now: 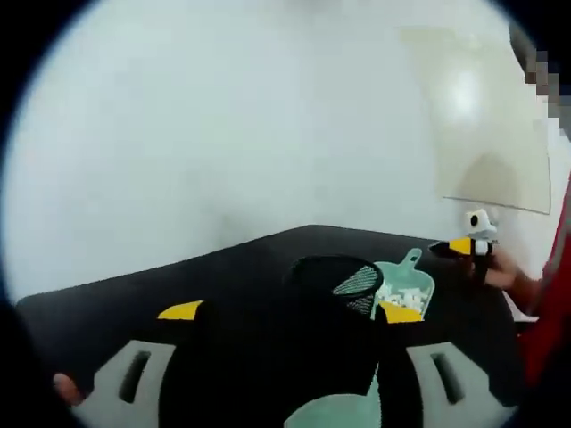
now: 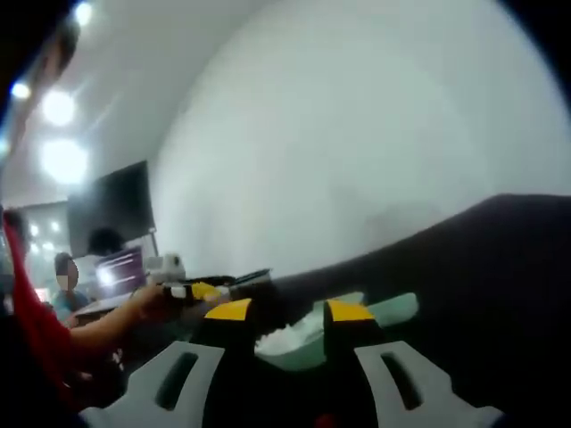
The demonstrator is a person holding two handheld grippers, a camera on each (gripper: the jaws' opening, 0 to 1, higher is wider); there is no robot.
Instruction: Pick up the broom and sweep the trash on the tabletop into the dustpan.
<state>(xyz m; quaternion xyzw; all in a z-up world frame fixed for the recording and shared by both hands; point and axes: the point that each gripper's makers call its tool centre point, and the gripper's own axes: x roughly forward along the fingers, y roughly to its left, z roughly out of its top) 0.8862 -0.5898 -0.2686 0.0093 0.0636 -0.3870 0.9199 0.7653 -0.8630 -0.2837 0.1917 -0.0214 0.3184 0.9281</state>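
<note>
A mint-green dustpan (image 1: 409, 287) with white scraps in it lies on the black tabletop (image 1: 134, 299), its handle pointing away. A dark broom head (image 1: 337, 273) with greyish bristles sits just left of the pan. A mint-green part (image 1: 335, 412) shows low between my left gripper's (image 1: 291, 311) jaws, which stand wide open. The right gripper (image 1: 464, 246), held by a hand, hovers just beyond the pan's handle. In the right gripper view the dustpan (image 2: 393, 308) and its white scraps (image 2: 284, 341) lie between the jaws of my right gripper (image 2: 292, 310), which stand apart. The left gripper (image 2: 203, 291) is at left.
A pale wall (image 1: 223, 134) stands behind the table, whose far edge runs close behind the pan. A person in red (image 1: 558, 294) is at the right. A dark screen (image 2: 111, 209) and ceiling lights (image 2: 62, 160) show off to the left.
</note>
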